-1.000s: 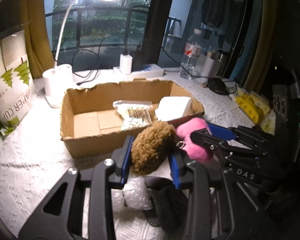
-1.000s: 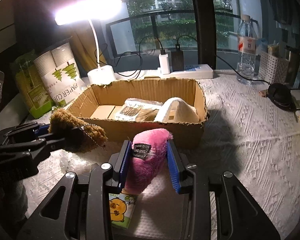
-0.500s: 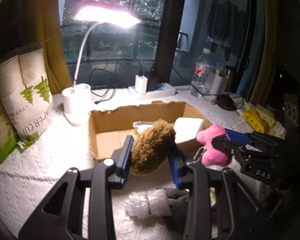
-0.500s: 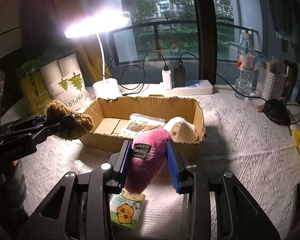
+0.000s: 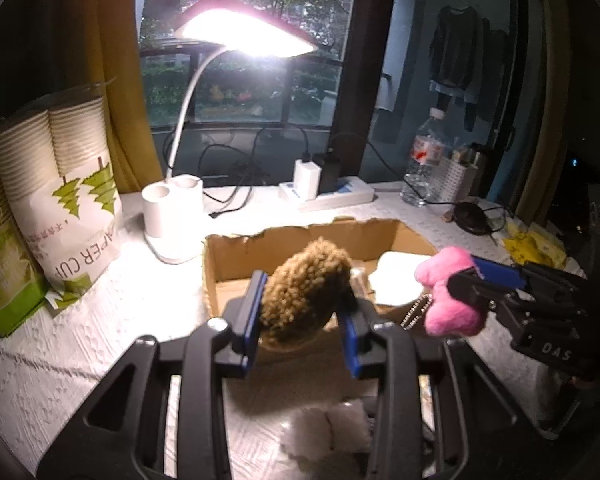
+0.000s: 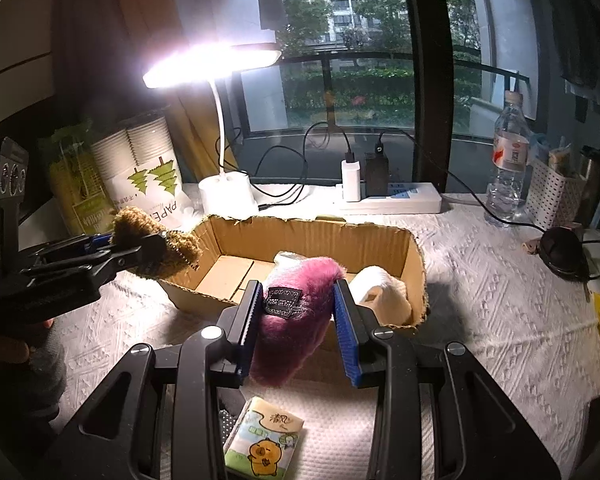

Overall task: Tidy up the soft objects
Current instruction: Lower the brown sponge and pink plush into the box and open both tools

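Lamplit table (image 6: 500, 320), "PAPER CUP" bag (image 5: 76, 216), "DAS" on right tool (image 5: 466, 280)

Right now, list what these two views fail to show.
- Left wrist view: the cardboard box floor is mostly hidden by the brown plush in the left gripper.
- Right wrist view: the packet behind the pink plush, in the right gripper, is nearly covered.
- Tissue pack: its print is too small to read.
- Left wrist view: items below the gripper are blurred.
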`<state>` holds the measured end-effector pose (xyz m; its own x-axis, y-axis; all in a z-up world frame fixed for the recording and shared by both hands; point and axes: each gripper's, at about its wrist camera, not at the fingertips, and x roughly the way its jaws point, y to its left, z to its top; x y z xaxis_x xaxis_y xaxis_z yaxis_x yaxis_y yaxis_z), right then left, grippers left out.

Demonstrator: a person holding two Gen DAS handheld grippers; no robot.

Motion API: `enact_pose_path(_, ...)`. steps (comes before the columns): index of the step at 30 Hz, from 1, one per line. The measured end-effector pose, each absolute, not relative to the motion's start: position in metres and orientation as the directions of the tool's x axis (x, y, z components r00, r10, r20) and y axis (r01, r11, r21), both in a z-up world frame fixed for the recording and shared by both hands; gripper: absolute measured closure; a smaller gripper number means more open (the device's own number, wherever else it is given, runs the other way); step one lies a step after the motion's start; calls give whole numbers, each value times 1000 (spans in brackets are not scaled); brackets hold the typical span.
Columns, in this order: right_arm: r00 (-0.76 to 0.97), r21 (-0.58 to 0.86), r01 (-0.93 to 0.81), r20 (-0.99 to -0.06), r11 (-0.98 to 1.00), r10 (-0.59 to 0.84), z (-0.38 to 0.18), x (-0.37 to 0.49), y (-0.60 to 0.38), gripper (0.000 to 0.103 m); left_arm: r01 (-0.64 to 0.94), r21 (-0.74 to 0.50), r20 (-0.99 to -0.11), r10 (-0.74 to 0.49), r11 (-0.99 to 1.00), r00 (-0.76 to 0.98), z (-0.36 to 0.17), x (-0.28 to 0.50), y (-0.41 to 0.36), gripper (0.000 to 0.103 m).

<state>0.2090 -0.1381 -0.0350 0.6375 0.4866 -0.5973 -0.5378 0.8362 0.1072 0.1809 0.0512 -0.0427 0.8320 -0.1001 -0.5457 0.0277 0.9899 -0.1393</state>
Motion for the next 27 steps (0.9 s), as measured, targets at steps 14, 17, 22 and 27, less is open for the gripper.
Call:
enact_pose_path(14,607,120,-560,-614,820,505,-42,226,-127,65,-46,-43,-565,13,998,825,-69,209,60,68)
enact_pose_path(17,608,126,-561,-609,818,510,-40,230,-125,65,-64,-15,-576,43,998,817,-76,215,61,67)
enact_pose_path(22,606,133,-560,-607,818,514,-39,234,-121,65,-72,-12,-616,50,997,786,-87,224,63,54)
enact_pose_path(27,607,133,-555,-610,821,509,-37,239,-115,65,-49,-58,-603,4,997,798,-82,221,67,35)
